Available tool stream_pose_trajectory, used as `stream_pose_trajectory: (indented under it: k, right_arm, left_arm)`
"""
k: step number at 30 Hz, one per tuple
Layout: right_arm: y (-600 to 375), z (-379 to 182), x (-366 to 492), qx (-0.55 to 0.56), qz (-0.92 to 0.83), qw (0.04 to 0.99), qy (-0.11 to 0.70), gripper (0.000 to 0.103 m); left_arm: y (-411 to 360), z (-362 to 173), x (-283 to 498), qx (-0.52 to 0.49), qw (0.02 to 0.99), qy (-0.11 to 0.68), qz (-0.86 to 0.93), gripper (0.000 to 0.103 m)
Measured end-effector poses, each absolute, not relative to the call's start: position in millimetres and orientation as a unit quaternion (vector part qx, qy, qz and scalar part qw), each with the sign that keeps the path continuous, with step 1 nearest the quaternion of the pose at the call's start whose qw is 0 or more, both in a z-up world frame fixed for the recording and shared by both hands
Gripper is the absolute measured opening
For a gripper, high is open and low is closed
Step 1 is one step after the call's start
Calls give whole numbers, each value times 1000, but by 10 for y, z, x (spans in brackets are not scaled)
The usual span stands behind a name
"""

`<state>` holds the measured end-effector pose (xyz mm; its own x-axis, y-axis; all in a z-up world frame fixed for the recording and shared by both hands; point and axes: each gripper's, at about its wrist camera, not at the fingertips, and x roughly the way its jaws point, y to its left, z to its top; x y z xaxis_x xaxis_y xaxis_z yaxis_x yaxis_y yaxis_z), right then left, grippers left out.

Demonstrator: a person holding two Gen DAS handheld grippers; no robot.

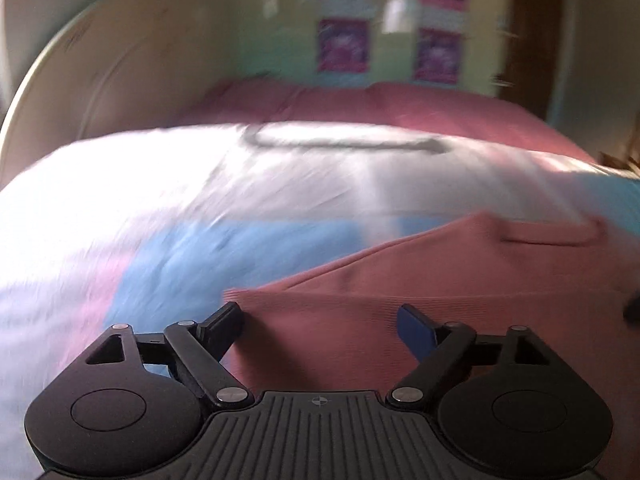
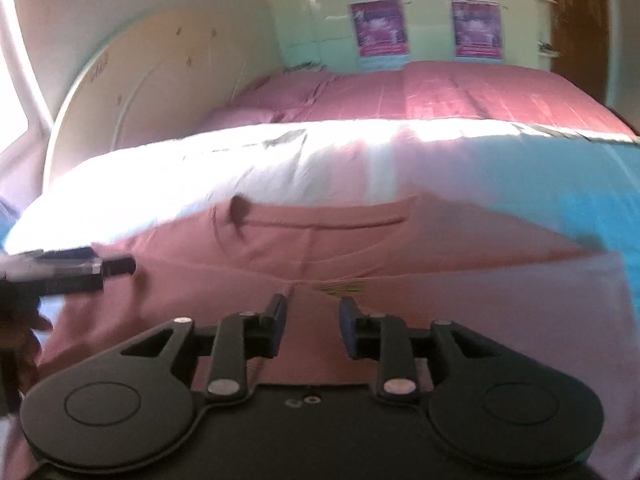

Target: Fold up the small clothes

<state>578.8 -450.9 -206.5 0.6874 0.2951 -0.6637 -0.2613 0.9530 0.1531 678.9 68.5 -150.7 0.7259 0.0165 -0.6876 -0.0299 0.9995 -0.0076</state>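
The left hand-held gripper [image 1: 320, 320] and the right hand-held gripper [image 2: 313, 320] hang released over the pink shirt [image 2: 320, 248] on the bed [image 2: 480, 92]. It looks soft and light; pinch its corners.

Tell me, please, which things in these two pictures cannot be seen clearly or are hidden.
- Left wrist view: motion blur smears the posters and the dark mark on the white sheet.
- Left wrist view: the left gripper covers the near edge of the pink garment.
- Right wrist view: the right gripper hides the garment's near part.
- Right wrist view: the frame edge cuts off the left gripper and the person's hand.
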Motion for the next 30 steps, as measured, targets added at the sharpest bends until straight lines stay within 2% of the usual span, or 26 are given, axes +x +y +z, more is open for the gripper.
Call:
stream_pose_trajectory:
  k: [3,5,9,12,13,14,19,22,26,30]
  right_arm:
    - [-4473,-2157,5911,3,94,922,376,28]
    - [-4477,-2092,5891,10,84,923,375,31]
    - [-4350,-2019,5700,21,131,928,349,31]
    - [-4134,-2104,5601,-21,171,918,357,27]
    - [-4091,-2148,5605,-42,163,915,365,27]
    - [-4095,-2185,5595,-57,152,917,364,27]
    - [-4435,-2147,5520,-50,98,922,371,29]
    - [-4686,-2142,5401,-30,96,922,374,23]
    - [-4854,-2023,5194,-15,92,930,355,32]
    - [-4878,-2123,5051,-17,103,923,370,28]
  left_arm:
    - [870,-1476,6620,-53,930,363,33,88]
    - [758,-1388,6400,-51,937,345,11,88]
    - [227,-1254,5978,-33,949,307,-59,88]
    - [-86,-1408,5954,38,942,332,-38,88]
    - [-55,-1492,5970,39,938,342,-28,90]
    - [72,-1548,5953,7,938,346,-29,97]
    - [384,-1557,5689,6,938,346,-32,97]
    - [464,-1529,5623,21,935,353,-11,97]
    - [542,-1296,5440,-6,952,307,-6,97]
    - [375,-1286,5296,0,951,303,-56,97]
